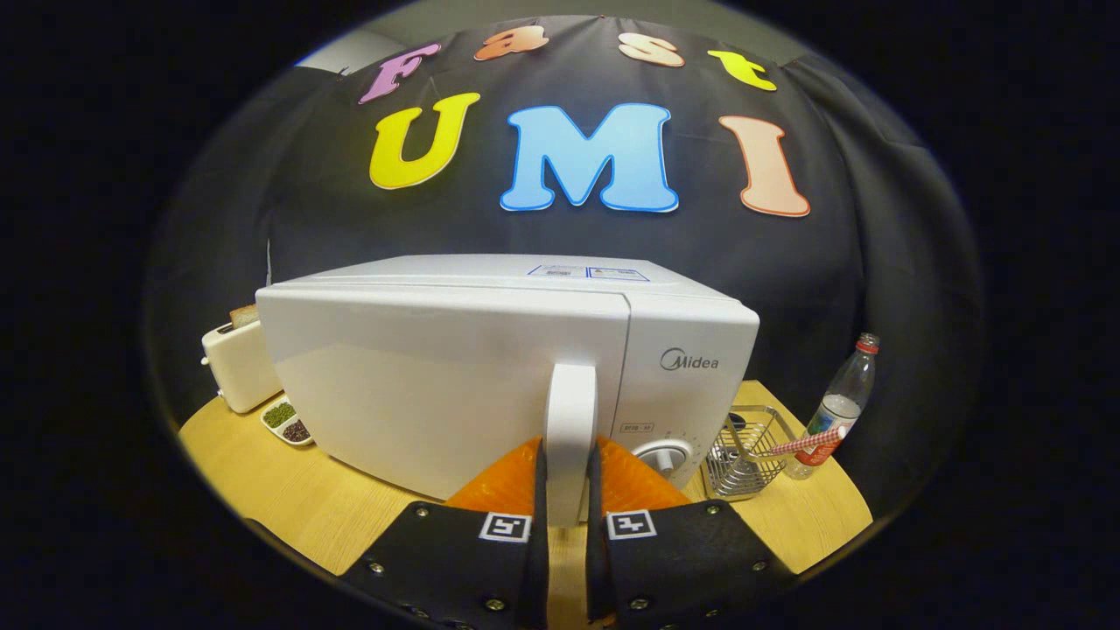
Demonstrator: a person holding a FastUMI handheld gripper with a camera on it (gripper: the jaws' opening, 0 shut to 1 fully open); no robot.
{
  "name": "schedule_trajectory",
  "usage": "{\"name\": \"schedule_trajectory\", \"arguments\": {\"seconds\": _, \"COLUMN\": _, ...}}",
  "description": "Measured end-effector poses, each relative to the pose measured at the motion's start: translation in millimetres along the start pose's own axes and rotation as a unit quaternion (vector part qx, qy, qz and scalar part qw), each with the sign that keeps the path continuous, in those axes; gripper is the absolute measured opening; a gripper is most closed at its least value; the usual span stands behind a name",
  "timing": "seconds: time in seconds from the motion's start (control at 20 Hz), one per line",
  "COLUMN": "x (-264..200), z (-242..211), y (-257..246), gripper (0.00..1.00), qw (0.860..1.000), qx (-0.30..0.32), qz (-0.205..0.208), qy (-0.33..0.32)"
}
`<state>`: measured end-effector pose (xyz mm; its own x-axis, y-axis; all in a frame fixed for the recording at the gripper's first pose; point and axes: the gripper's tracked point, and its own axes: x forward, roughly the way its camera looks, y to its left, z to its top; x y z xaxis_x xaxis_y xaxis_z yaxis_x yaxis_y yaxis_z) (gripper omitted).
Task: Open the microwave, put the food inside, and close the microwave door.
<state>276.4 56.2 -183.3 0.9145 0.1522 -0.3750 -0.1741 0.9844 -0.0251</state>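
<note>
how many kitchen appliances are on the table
2. The microwave stands just ahead of the gripper, whose fingers close on its door handle. The toaster sits behind the microwave's far side, partly hidden; more could be hidden there.

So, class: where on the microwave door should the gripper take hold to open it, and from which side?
Grip the upright bar handle on the door, next to the control panel, coming straight at the microwave's front. The bar stands proud and narrow, so one finger fits each side. The gripper already looks closed on it.
</note>
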Motion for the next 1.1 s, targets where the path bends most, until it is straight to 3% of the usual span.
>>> {"name": "schedule_trajectory", "arguments": {"seconds": 0.05, "x": -2.1, "z": -0.1, "y": 0.2, "gripper": 0.17, "qw": 1.0, "qx": 0.007, "qz": -0.001, "qy": 0.002}}
{"name": "schedule_trajectory", "arguments": {"seconds": 0.1, "x": -1.2, "z": -1.4, "y": 1.1, "gripper": 0.1, "qw": 1.0, "qx": 0.009, "qz": 0.002, "qy": 0.005}}
{"name": "schedule_trajectory", "arguments": {"seconds": 0.85, "x": -77.7, "z": -26.4, "y": 31.3, "gripper": 0.1, "qw": 0.999, "qx": 0.016, "qz": 0.012, "qy": 0.037}}
{"name": "schedule_trajectory", "arguments": {"seconds": 1.1, "x": -106.7, "z": -35.2, "y": 51.7, "gripper": 0.14, "qw": 0.999, "qx": 0.022, "qz": 0.017, "qy": 0.044}}
